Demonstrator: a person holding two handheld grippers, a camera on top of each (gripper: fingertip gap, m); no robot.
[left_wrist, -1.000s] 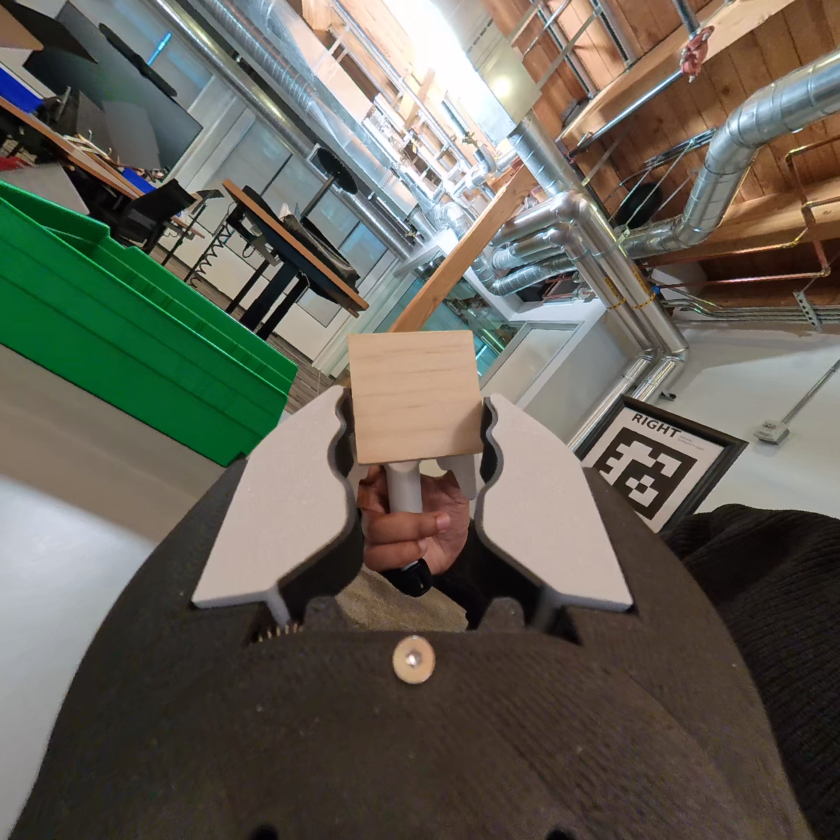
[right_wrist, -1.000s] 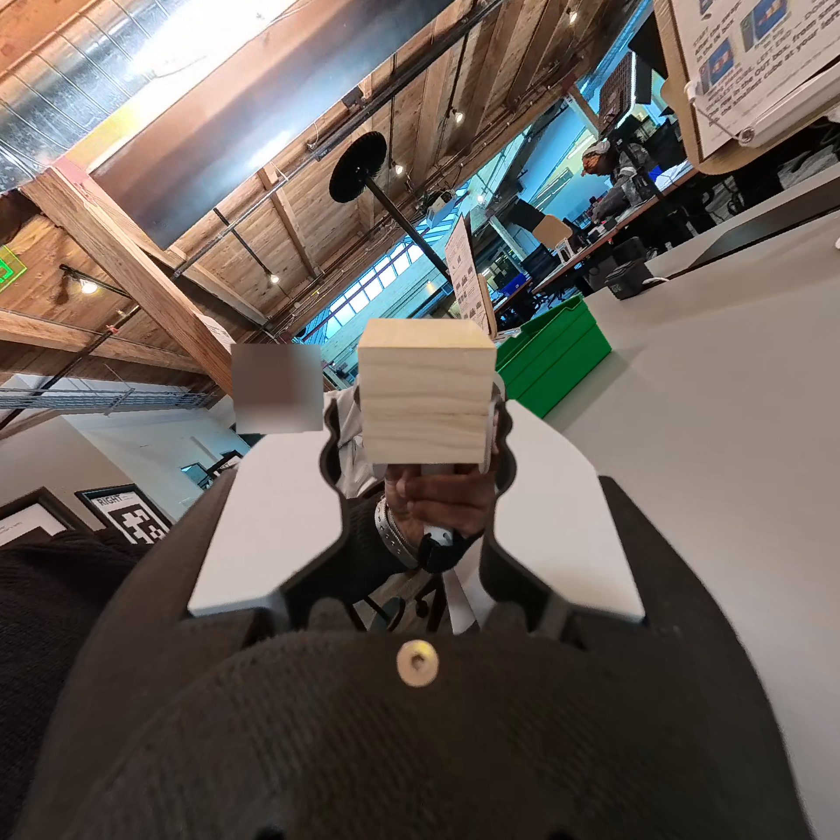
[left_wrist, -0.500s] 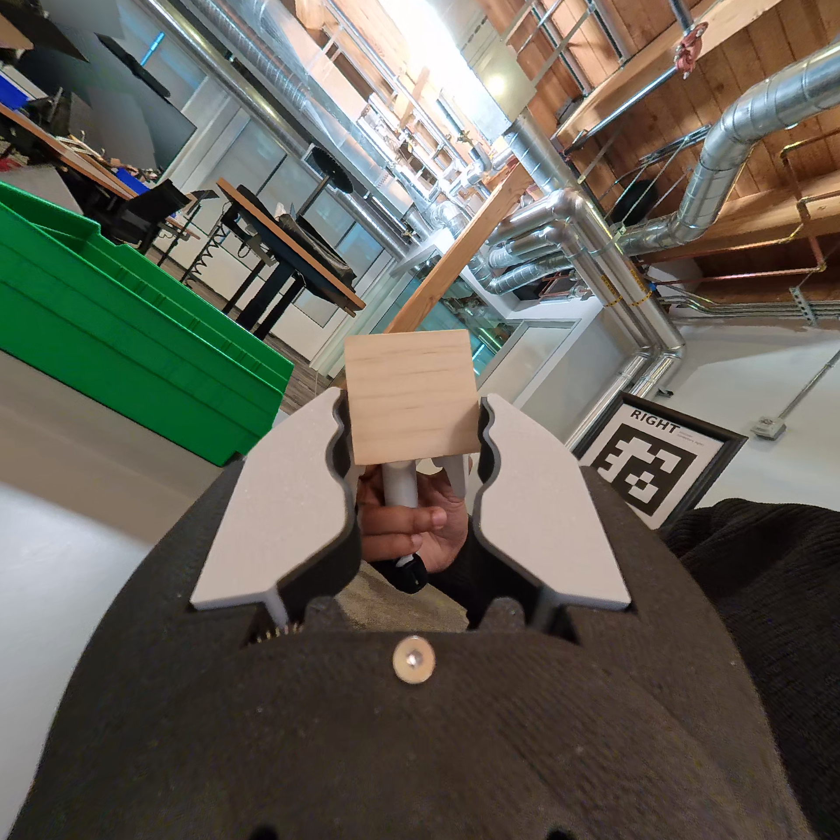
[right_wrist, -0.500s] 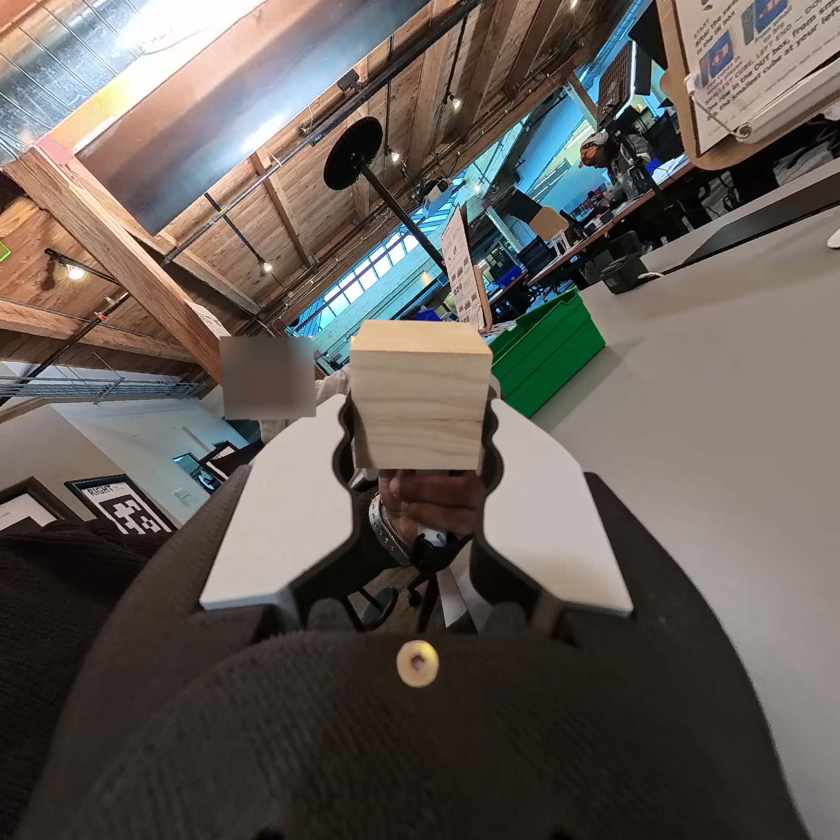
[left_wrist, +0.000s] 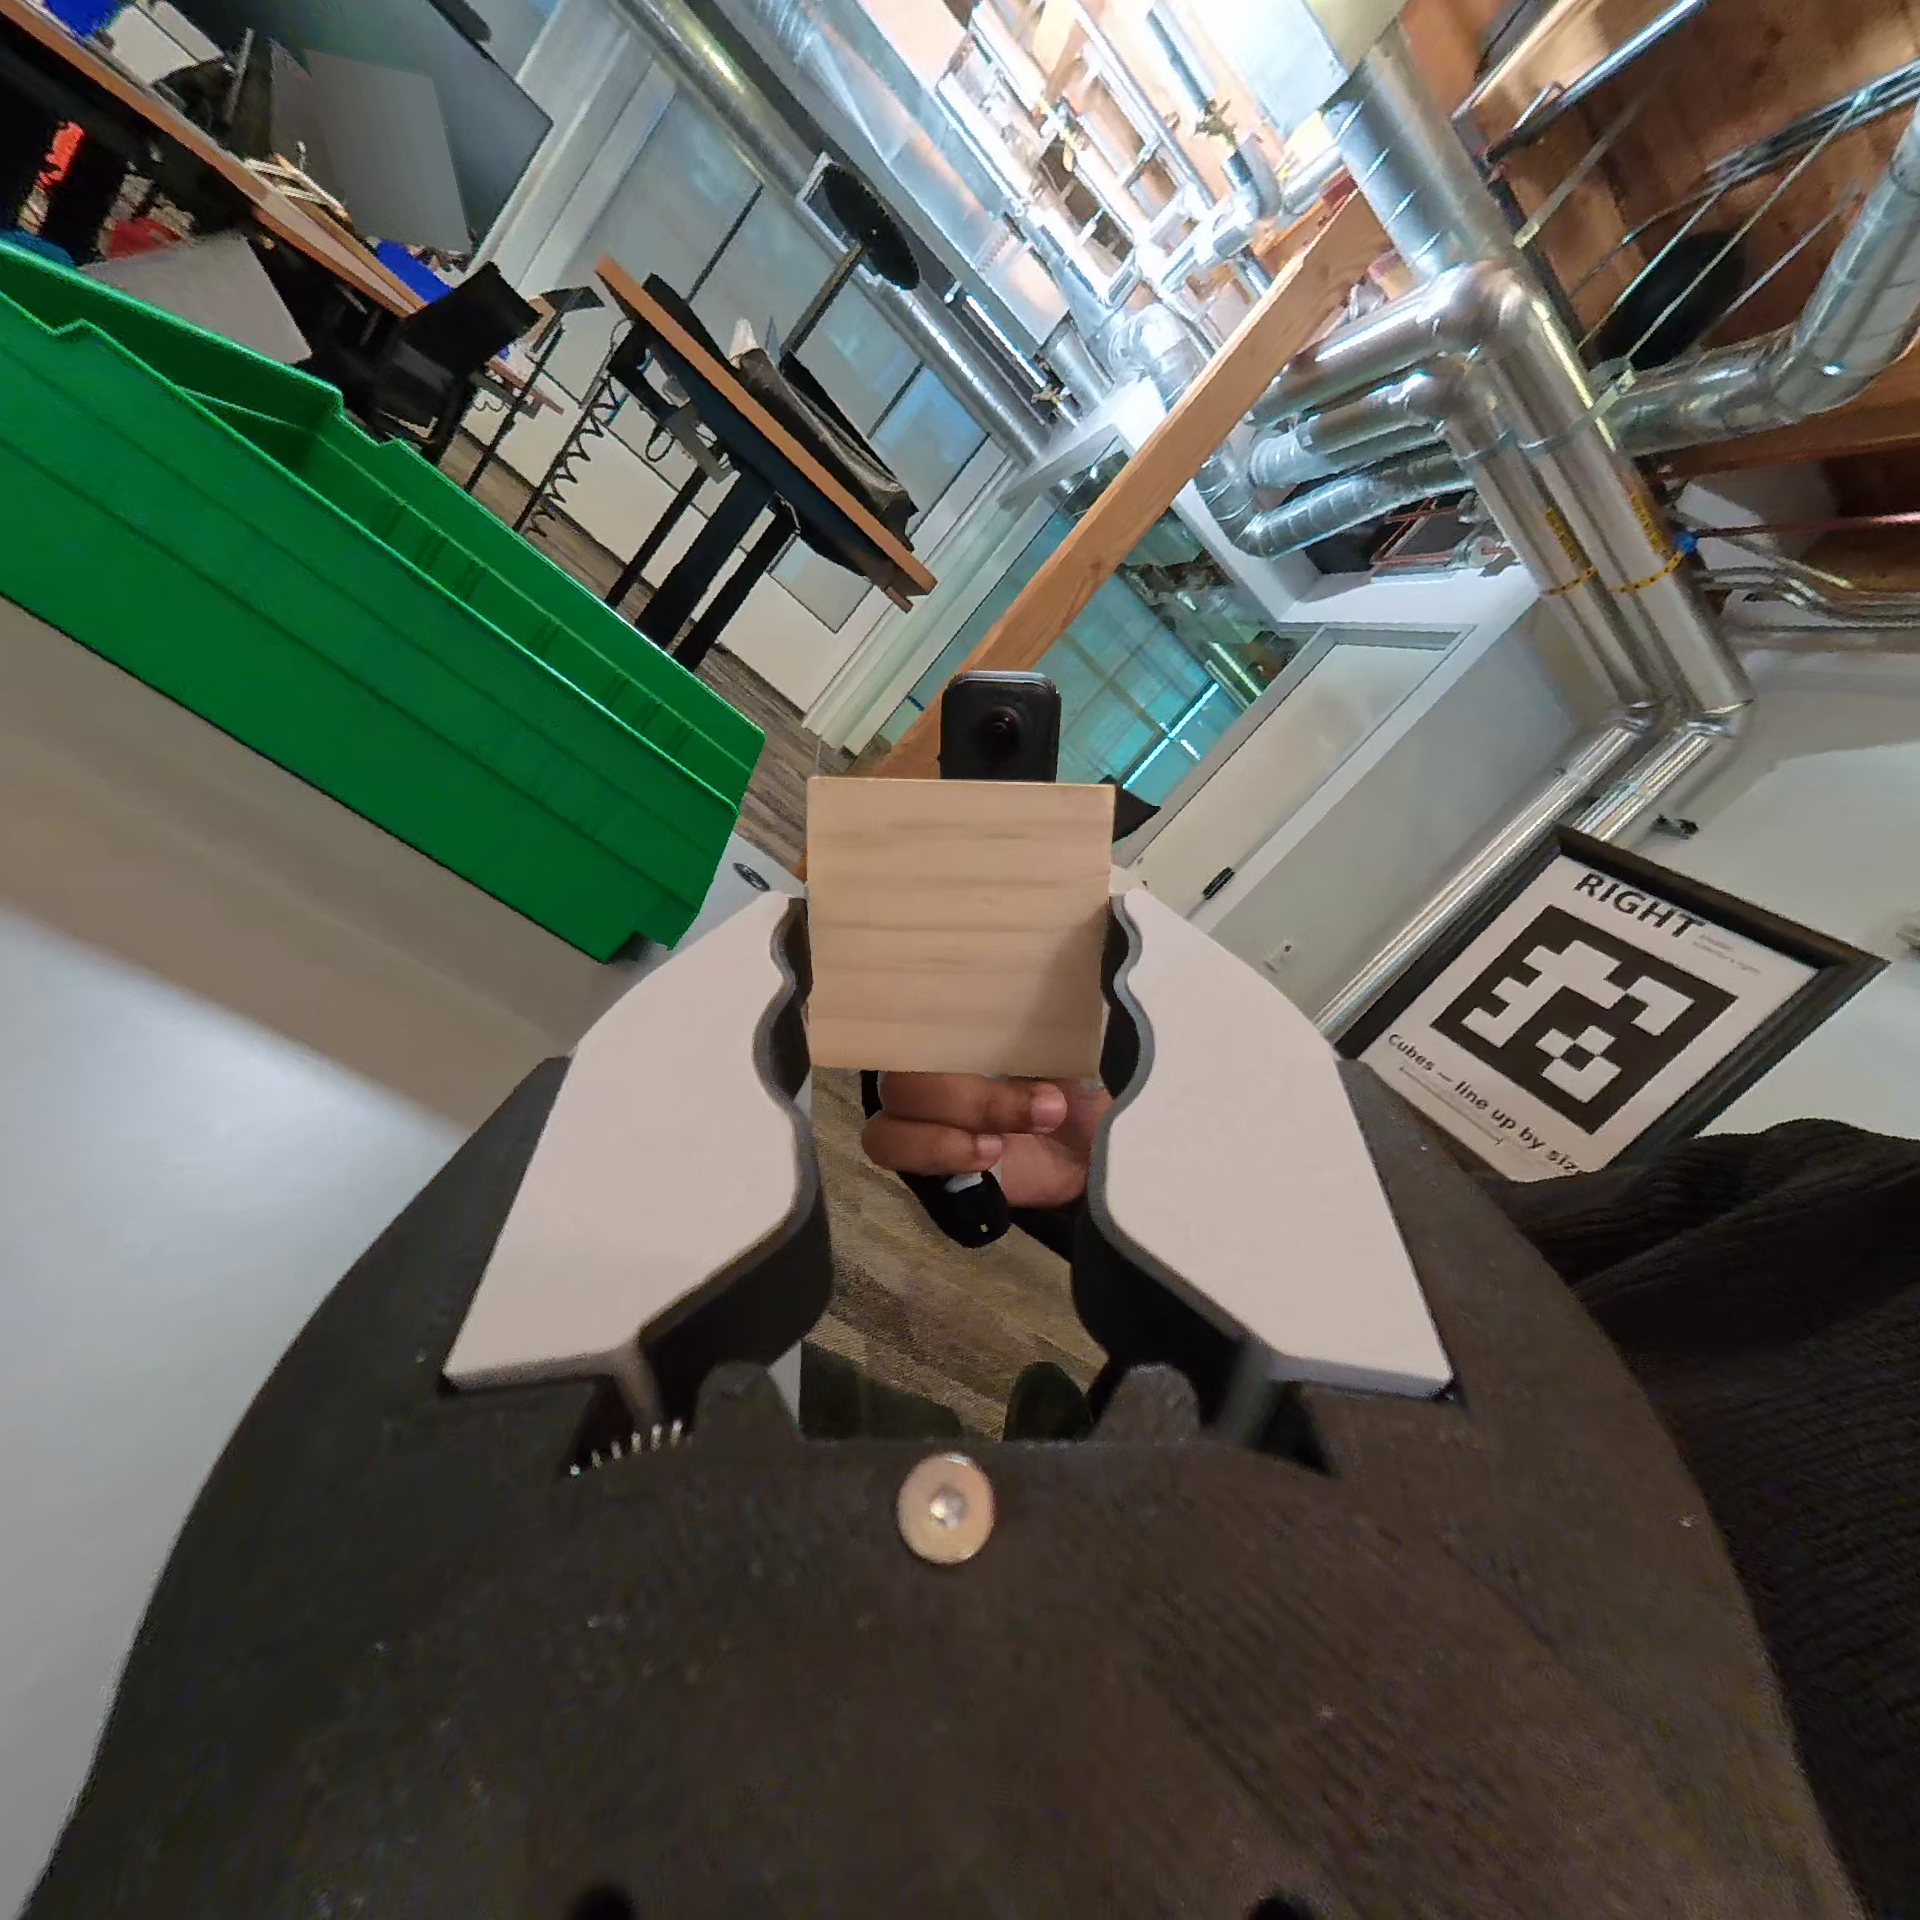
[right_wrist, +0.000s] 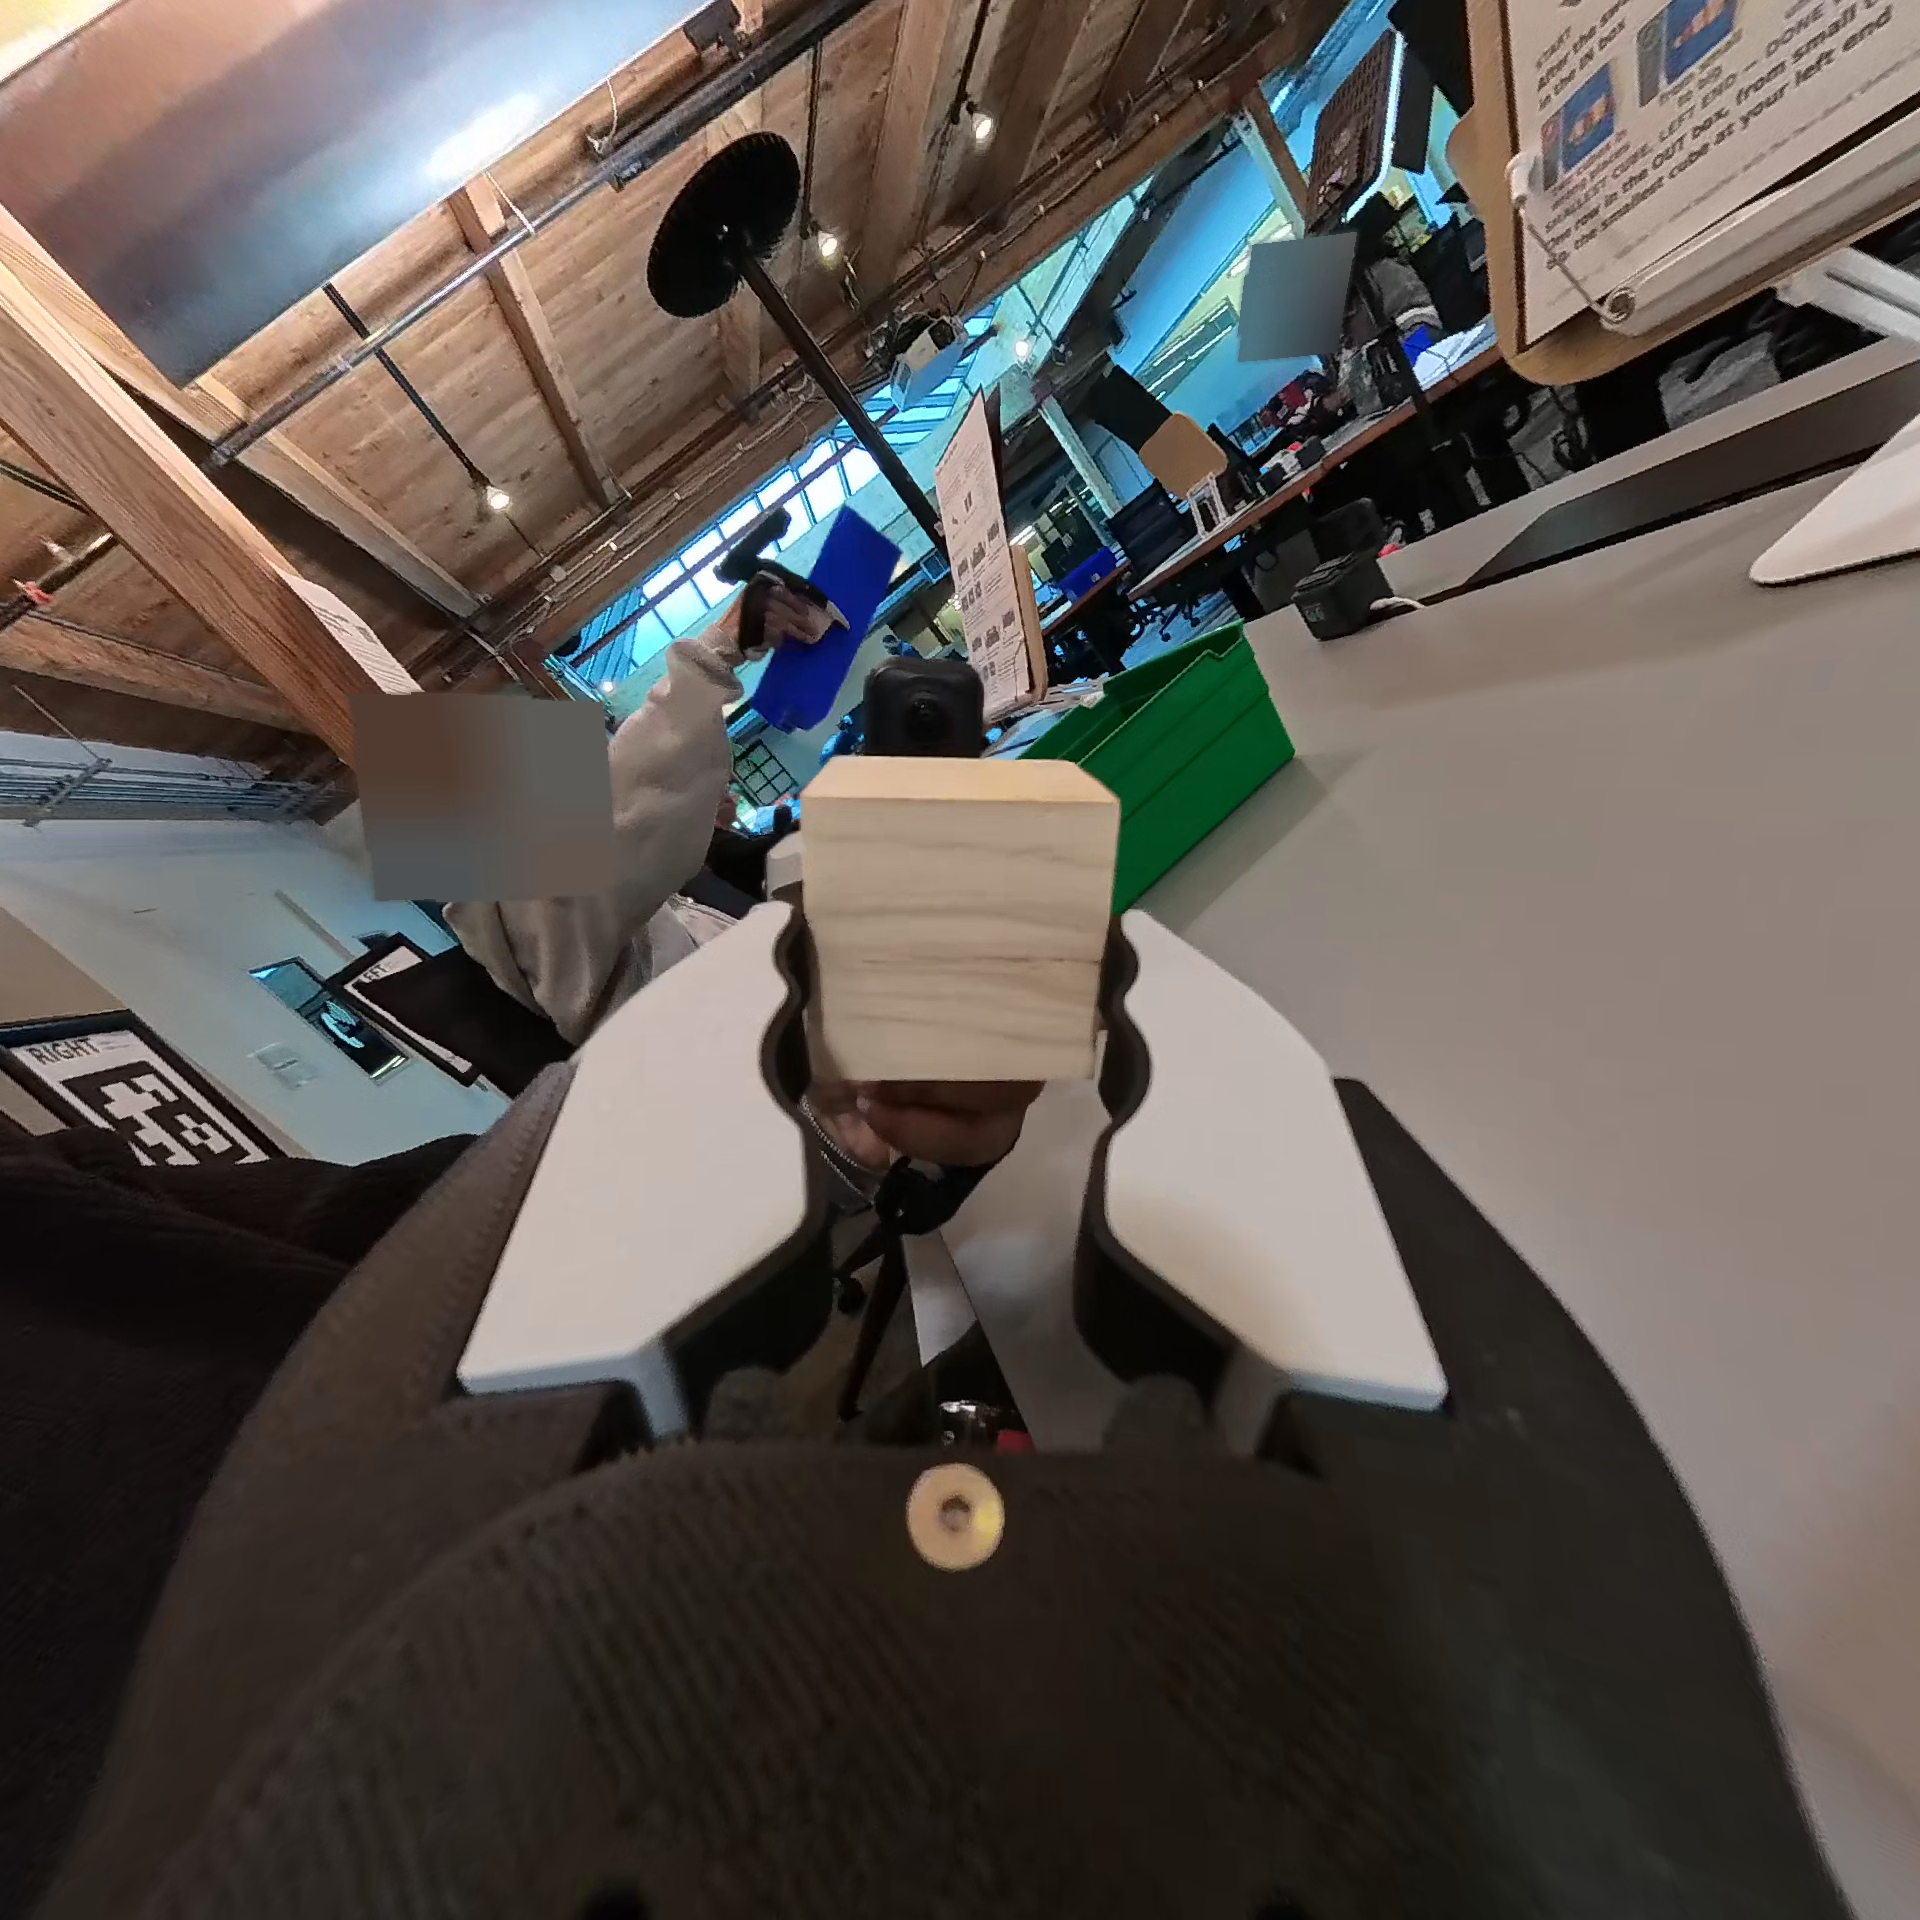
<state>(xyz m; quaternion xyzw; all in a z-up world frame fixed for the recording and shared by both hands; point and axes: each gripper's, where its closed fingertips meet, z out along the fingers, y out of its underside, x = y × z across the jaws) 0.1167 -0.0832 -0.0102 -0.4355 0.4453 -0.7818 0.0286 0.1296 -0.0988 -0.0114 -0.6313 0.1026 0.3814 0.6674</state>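
Observation:
My left gripper (left_wrist: 956, 920) is shut on a pale wooden cube (left_wrist: 956, 956), held up in the air between both fingertips. Behind the cube a small black camera (left_wrist: 1000, 727) pokes up on a stick held by a hand (left_wrist: 977, 1143). My right gripper (right_wrist: 951, 925) is shut on a pale wooden cube (right_wrist: 956, 935) in the same way. The black camera (right_wrist: 923, 712) and the hand (right_wrist: 935, 1122) also show behind it there. Both grippers point up and away from the grey table.
Stacked green bins (left_wrist: 312, 623) stand on the grey table (left_wrist: 156, 1143), also seen in the right wrist view (right_wrist: 1174, 748). A framed black-and-white marker sign (left_wrist: 1590, 997) leans on the wall. A person in a light top lifts a blue bin (right_wrist: 821, 634). A board with printed sheets (right_wrist: 1683, 156) stands at the right.
Both views have tilted down a little, so the black camera now shows above each cube. The person behind has raised a blue bin. Both grips are unchanged.

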